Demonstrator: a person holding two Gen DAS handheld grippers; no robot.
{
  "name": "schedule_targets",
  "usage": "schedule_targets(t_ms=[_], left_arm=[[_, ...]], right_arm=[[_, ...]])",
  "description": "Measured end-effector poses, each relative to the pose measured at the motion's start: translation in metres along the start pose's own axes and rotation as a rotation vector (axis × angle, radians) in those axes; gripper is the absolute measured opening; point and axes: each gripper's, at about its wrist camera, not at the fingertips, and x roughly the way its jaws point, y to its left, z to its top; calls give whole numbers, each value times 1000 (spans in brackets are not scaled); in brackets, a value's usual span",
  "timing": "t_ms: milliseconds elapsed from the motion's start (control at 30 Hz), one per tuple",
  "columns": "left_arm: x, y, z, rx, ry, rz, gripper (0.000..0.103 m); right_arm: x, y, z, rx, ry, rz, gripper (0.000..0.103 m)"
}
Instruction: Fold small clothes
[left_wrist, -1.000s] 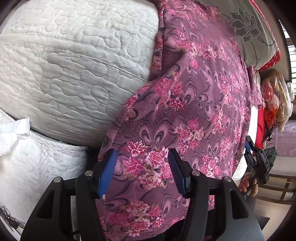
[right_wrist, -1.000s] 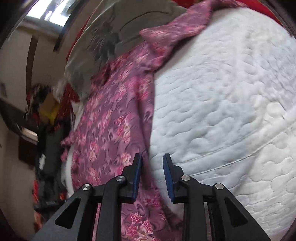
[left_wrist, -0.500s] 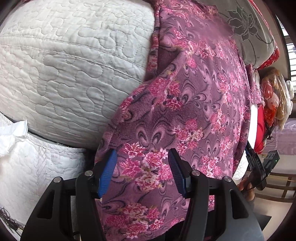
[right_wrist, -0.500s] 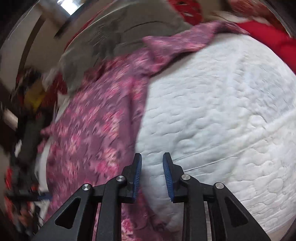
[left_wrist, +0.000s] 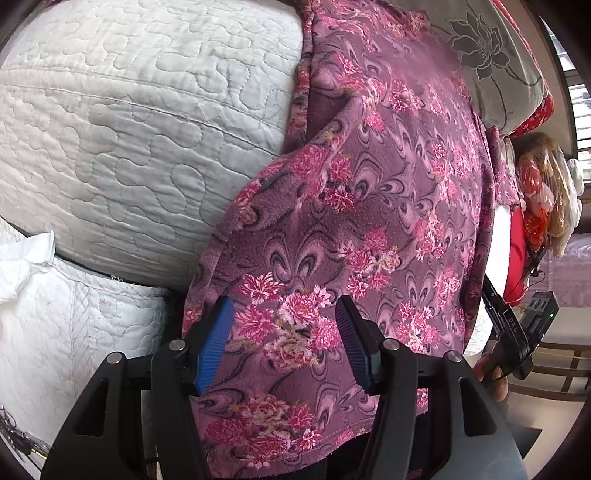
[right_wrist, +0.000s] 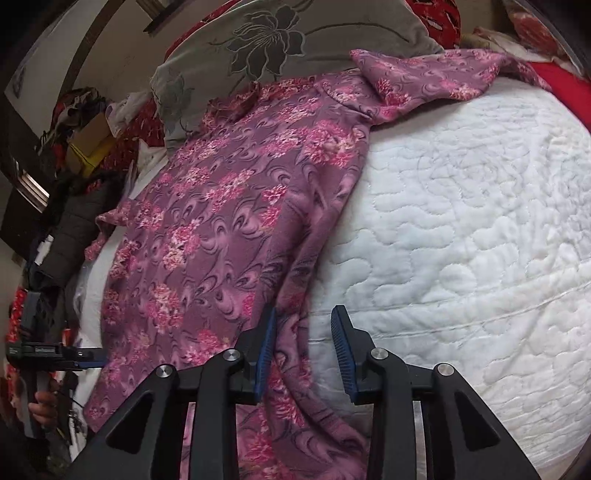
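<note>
Jaws of the left gripper (left_wrist: 284, 343) are standing apart over the floral top (left_wrist: 369, 206), unclamped; jaws of the right gripper (right_wrist: 303, 354) are opening astride its side edge. Step: taking hold for the first fold. Beyond, a grey pillow (right_wrist: 295, 37) is crowding the mattress (right_wrist: 461, 221).

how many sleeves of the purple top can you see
2. One sleeve stretches out at the far end of the top, across the white quilt by the grey pillow. The other pokes out at the opposite side edge, mostly hidden.
</note>
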Motion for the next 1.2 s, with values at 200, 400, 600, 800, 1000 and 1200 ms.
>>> schedule_targets(t_ms=[200, 400, 600, 800, 1000, 1200], left_arm=[[1, -2, 1, 2, 1, 4, 56], [-2, -11, 6, 4, -2, -18, 56], [8, -15, 17, 15, -8, 21, 56], [8, -20, 18, 38, -12, 27, 56], [6, -25, 28, 9, -2, 7, 56], [-5, -44, 51, 65, -74, 24, 56]], right_arm=[[6, 3, -7, -31, 17, -5, 33], [-9, -4, 1, 5, -16, -11, 4], [-56, -73, 22, 169, -120, -121, 3], [-58, -82, 9, 262, -106, -41, 17], [-60, -82, 16, 289, -156, -27, 31], [-16, -56, 94, 180, -114, -58, 38]])
